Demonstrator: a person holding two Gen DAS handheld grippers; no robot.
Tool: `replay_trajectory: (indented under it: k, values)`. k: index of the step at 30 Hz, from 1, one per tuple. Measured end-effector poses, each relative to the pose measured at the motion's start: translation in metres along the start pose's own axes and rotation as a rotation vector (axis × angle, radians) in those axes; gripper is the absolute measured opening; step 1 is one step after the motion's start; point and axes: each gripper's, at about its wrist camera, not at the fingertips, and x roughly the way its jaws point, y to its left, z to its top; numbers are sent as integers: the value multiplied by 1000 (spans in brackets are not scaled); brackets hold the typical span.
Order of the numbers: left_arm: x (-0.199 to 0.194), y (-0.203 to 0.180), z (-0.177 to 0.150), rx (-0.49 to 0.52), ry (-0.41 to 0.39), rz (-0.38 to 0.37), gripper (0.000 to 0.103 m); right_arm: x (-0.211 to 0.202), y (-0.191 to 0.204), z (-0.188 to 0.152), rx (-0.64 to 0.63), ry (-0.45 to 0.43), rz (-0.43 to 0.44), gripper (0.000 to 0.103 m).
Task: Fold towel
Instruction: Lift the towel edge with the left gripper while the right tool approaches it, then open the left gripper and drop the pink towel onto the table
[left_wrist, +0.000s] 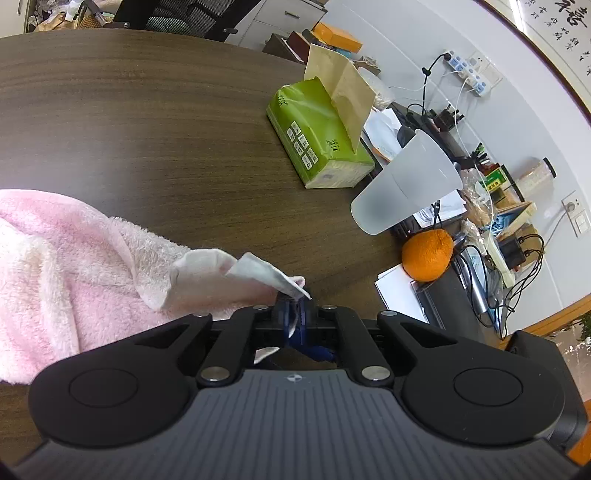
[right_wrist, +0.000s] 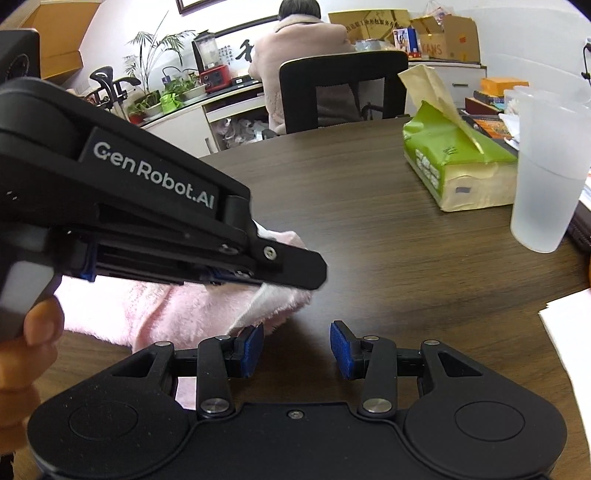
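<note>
The dark wood table (left_wrist: 147, 122) fills most of both views, and the pink towel (left_wrist: 62, 258) lies bunched on it at the left edge of the left wrist frame, tapering rightward into a pale corner with a white label that runs down to the bottom centre. There the left gripper (left_wrist: 295, 317) has its blue pads pressed together on that corner, so it is clamped shut on the cloth. In the right wrist view the same towel sits lower left, partly under the left gripper's black body, its fluffy end just beside, perhaps touching, the left pad of the right gripper (right_wrist: 297, 349), whose jaws stand wide apart with only bare table between them. So the towel's long axis runs left from both tools, and the right gripper is empty and close to a free edge; my judgement is that it needs to shift left to take that second corner. A green tissue pack (right_wrist: 458, 166), a frosted cup (right_wrist: 546, 177) and an orange (left_wrist: 426, 254) stand well apart on the right.
</note>
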Motion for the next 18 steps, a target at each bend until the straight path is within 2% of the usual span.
replay_trajectory:
  k: [7, 12, 18]
  values:
    - [-12, -3, 1, 20, 15, 24, 1, -7, -1, -3, 8, -10, -5, 39]
    - [-20, -8, 2, 33, 6, 33, 1, -16, -6, -2, 1, -30, -42, 39]
    - [-24, -7, 2, 11, -6, 28, 2, -25, -15, -1, 15, -41, -55, 39]
